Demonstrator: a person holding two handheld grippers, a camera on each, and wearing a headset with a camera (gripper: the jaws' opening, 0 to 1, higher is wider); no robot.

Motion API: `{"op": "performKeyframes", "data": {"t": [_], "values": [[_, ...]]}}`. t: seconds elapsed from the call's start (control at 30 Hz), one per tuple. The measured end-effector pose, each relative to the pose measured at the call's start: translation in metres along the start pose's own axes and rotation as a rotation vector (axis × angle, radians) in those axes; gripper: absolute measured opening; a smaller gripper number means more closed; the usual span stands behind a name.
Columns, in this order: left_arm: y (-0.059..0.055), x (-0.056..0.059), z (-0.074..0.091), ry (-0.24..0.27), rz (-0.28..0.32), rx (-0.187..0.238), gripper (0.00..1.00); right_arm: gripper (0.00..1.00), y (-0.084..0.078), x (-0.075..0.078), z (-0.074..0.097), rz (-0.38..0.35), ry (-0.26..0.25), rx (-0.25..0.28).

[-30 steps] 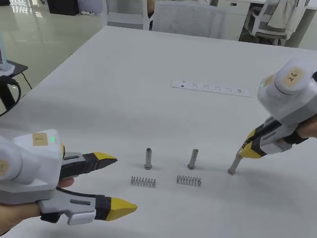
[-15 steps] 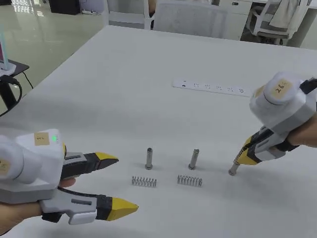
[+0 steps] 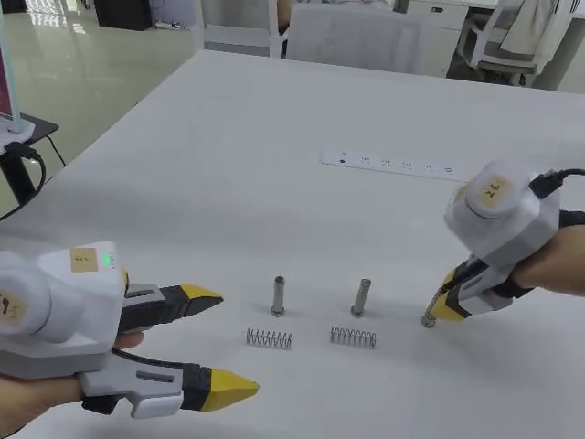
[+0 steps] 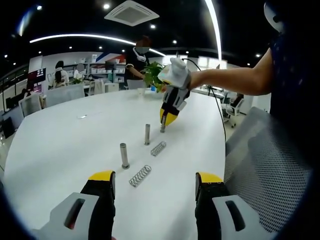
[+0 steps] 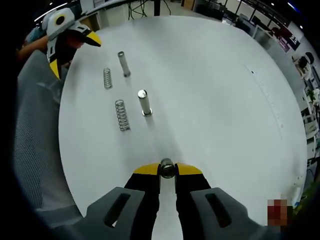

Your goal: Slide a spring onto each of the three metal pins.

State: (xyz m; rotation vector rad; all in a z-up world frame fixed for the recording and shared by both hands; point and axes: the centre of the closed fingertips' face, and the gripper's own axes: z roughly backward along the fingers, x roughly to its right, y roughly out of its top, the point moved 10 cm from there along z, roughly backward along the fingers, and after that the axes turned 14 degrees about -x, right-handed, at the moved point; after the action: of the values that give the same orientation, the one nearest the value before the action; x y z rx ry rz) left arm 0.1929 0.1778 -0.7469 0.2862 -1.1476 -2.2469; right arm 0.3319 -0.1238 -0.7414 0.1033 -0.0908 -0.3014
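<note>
Three metal pins stand upright in a row on the white table (image 3: 228, 165). Beside the left pin (image 3: 279, 297) and the middle pin (image 3: 362, 298) lie two springs (image 3: 269, 339) (image 3: 353, 337), flat on the table. My right gripper (image 3: 445, 306) is low over the right pin (image 3: 428, 320), shut on a third spring that sits around it. The right gripper view has the pin's top (image 5: 167, 168) between the yellow tips, with the other pins (image 5: 144, 102) (image 5: 123, 63) beyond. My left gripper (image 3: 233, 341) hovers open at the near left, holding nothing. Both loose springs (image 4: 140, 175) (image 4: 158, 148) lie ahead of it.
A white power strip (image 3: 398, 165) lies across the table behind the pins. Chairs (image 3: 347, 32) stand at the far edge. A mesh chair back (image 4: 270, 165) is close to the table's near side. Bare tabletop surrounds the pins.
My right gripper has come down along the right pin with the spring, so less of that pin shows below its tips. The left gripper has held its place.
</note>
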Motion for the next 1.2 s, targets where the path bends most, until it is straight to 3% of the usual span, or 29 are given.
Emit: {"op": "performKeyframes", "data": {"t": [0.27,0.67,1.2], "values": [[-0.0007,-0.0001,0.0001,0.001,0.001,0.002,0.6,0.09,-0.0011,0.0025,-0.0094,-0.012,0.008,-0.014],[-0.0001,-0.0004,-0.0004,0.002,0.001,0.007,0.6,0.09,0.0019,0.0006,-0.0072,-0.013,0.009,0.0],[-0.0005,0.0003,-0.0003,0.005,0.002,0.009,0.6,0.17,0.0054,-0.0003,-0.0036,0.006,0.003,0.031]]}}
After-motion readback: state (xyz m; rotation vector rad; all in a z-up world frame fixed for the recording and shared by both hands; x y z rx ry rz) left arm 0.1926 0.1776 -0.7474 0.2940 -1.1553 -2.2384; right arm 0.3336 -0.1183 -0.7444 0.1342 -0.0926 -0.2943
